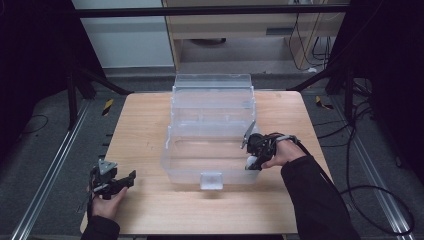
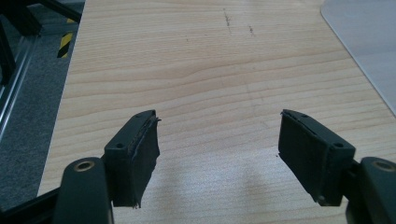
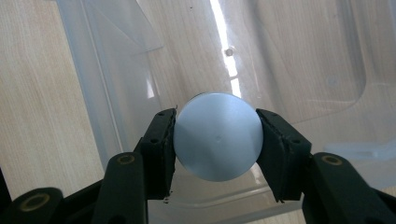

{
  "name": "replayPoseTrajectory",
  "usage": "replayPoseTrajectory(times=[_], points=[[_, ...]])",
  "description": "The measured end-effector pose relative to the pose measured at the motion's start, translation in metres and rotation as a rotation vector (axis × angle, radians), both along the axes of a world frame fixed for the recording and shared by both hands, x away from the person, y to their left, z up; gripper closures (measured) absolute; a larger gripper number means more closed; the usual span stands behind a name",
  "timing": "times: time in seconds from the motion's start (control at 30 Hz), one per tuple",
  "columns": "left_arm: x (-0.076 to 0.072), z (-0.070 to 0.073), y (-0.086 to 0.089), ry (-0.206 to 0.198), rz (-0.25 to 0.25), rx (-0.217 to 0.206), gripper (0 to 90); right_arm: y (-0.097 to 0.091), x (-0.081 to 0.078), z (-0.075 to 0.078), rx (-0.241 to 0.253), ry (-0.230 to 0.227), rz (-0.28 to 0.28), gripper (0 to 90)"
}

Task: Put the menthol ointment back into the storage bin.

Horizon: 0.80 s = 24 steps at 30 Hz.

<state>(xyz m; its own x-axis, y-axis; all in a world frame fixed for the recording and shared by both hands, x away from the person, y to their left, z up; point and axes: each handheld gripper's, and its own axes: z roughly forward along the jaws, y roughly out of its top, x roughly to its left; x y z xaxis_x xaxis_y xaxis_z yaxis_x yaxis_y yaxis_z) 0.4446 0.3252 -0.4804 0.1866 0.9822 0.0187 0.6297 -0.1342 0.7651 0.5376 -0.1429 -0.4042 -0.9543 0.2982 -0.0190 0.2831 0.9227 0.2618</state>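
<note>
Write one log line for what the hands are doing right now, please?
right tool: shut on round white object, over clear bin | left tool: open, holding nothing, above wooden table

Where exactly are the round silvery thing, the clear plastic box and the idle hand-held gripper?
round silvery thing (image 3: 217, 136), right gripper view, middle of its flat face.
clear plastic box (image 1: 180, 175), high view, near front wall.
left hand-held gripper (image 2: 217, 158), left gripper view, midway between its open jaws.
</note>
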Motion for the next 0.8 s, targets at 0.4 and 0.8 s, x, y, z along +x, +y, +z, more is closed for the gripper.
replayPoseTrajectory(times=[0.4,0.8], points=[[0.0002,-0.0001,-0.0007,0.004,-0.005,0.003,28.2,0.0009,0.0001,-0.0014,0.0,0.005,-0.002,50.1],[0.0001,0.0002,0.0,0.001,-0.002,-0.001,28.2,0.0016,0.0006,-0.0025,0.0,0.006,-0.004,50.6]])
